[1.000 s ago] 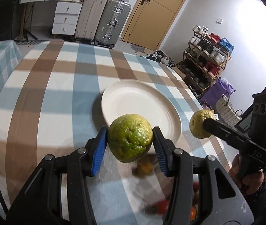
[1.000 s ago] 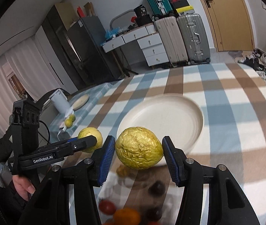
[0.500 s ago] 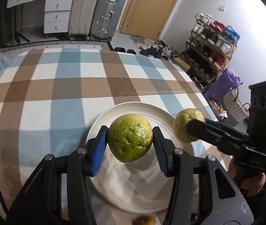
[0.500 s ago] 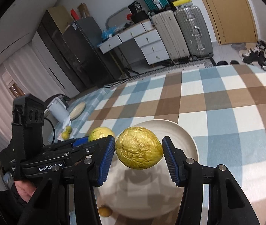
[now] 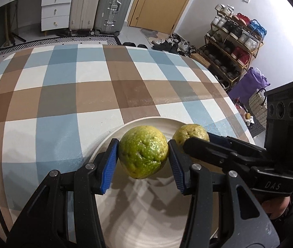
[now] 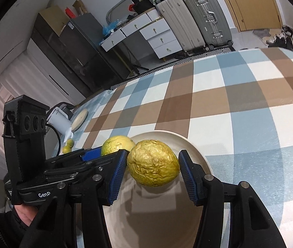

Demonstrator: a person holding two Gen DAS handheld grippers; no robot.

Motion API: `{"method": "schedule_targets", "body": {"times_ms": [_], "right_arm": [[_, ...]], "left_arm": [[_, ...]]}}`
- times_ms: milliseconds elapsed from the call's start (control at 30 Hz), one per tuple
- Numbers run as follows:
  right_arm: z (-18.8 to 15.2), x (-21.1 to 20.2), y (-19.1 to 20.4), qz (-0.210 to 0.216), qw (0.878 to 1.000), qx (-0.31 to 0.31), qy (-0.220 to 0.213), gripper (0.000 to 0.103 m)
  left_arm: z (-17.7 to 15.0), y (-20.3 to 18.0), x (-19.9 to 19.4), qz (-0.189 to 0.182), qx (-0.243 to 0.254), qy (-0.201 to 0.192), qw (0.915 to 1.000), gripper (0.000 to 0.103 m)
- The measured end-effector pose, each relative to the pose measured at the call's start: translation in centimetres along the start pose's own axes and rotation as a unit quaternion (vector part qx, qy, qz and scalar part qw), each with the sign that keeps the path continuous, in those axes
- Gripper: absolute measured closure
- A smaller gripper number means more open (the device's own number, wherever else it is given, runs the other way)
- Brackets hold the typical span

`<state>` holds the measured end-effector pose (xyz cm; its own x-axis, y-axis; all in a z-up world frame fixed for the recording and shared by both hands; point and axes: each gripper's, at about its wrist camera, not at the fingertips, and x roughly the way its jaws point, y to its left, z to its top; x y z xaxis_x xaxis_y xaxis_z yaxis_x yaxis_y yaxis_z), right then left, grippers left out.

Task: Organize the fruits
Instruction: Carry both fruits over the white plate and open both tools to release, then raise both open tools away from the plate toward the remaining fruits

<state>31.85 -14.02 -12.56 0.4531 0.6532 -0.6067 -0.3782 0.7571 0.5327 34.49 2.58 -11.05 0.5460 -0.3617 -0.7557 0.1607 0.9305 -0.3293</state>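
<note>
My left gripper [image 5: 143, 159] is shut on a green guava [image 5: 143, 151] and holds it above the cream plate [image 5: 146, 217]. My right gripper [image 6: 152, 172] is shut on a wrinkled yellow guava [image 6: 153, 166], also above the plate [image 6: 196, 157]. The two grippers are side by side: the yellow guava [image 5: 189, 133] shows just right of the green one in the left wrist view, and the green guava [image 6: 116, 144] shows just left in the right wrist view. I cannot tell whether either fruit touches the plate.
The plate sits on a blue, brown and white checked tablecloth [image 5: 63, 86]. Two small yellow-green fruits [image 6: 68, 145], a white appliance [image 6: 58, 119] and a small plate [image 6: 80, 117] lie at the table's far left. Suitcases [image 5: 105, 6] and a shoe rack [image 5: 235, 41] stand beyond.
Both grippers have moved forward over the plate with their guavas and come closer together. The small fruits near the table's front have dropped out of view.
</note>
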Motion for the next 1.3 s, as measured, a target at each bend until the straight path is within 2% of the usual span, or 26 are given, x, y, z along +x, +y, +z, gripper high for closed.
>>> {"method": "schedule_targets", "body": {"times_ms": [167,267,300,333,400,467,533,633,800,900,967,1067,1167,1300], "right_arm": [[0.3,0.4,-0.5,-0.002,1.0,0.014,0.001,0.049],[0.4,0.2,-0.4,-0.007,1.0,0.015,-0.002,0.049],[0.4,-0.1,-0.3,-0.01,1.0,0.013,-0.007,0.048],[0.5,-0.5,-0.2,-0.008,1.0,0.011,-0.013,0.045],[0.6,-1.2,0.0,-0.008,1.0,0.011,-0.023,0.043],[0.6,-2.4,0.1,-0.006,0.999,0.015,-0.036,0.037],[0.5,-3.5,0.4,-0.011,0.999,0.018,-0.043,0.024],[-0.1,-5.9,1.2,-0.025,0.998,0.008,-0.064,0.015],[-1.5,-10.0,3.2,-0.057,0.995,-0.014,-0.086,0.012],[-2.5,-12.3,4.5,-0.06,0.993,-0.024,-0.102,0.002],[-3.4,-14.1,5.5,-0.063,0.99,-0.031,-0.122,0.001],[-4.8,-16.5,6.9,-0.055,0.987,-0.034,-0.144,0.0],[-6.1,-18.2,7.7,-0.04,0.987,-0.024,-0.154,0.0],[-8.2,-20.6,9.0,-0.053,0.983,-0.036,-0.174,0.0]], "left_arm": [[0.0,0.3,0.6,-0.001,-0.011,0.01,0.9999,0.058],[0.1,0.1,-0.4,-0.01,-0.01,-0.003,0.9999,0.055],[0.1,-0.1,-0.8,-0.008,-0.006,-0.011,0.9999,0.051],[0.2,-0.4,-1.4,-0.003,-0.001,-0.018,0.9998,0.043],[0.1,-0.6,-2.4,0.003,-0.002,-0.028,0.9996,0.035],[-0.2,-1.0,-3.5,0.003,0.0,-0.036,0.9994,0.034],[-0.6,-1.6,-4.8,0.015,0.008,-0.043,0.9989,0.028],[-1.5,-2.7,-7.1,0.025,0.019,-0.062,0.9976,0.024],[-3.2,-5.0,-11.9,0.05,0.041,-0.104,0.9924,0.019],[-4.2,-6.1,-14.5,0.057,0.049,-0.121,0.9898,0.017],[-5.1,-6.8,-16.3,0.063,0.052,-0.134,0.9876,0.014],[-6.6,-7.7,-19.1,0.074,0.049,-0.154,0.9841,0.0],[-8.4,-8.6,-21.8,0.078,0.054,-0.174,0.9802,0.001],[-10.5,-9.3,-24.2,0.081,0.052,-0.182,0.9786,0.001]]}}
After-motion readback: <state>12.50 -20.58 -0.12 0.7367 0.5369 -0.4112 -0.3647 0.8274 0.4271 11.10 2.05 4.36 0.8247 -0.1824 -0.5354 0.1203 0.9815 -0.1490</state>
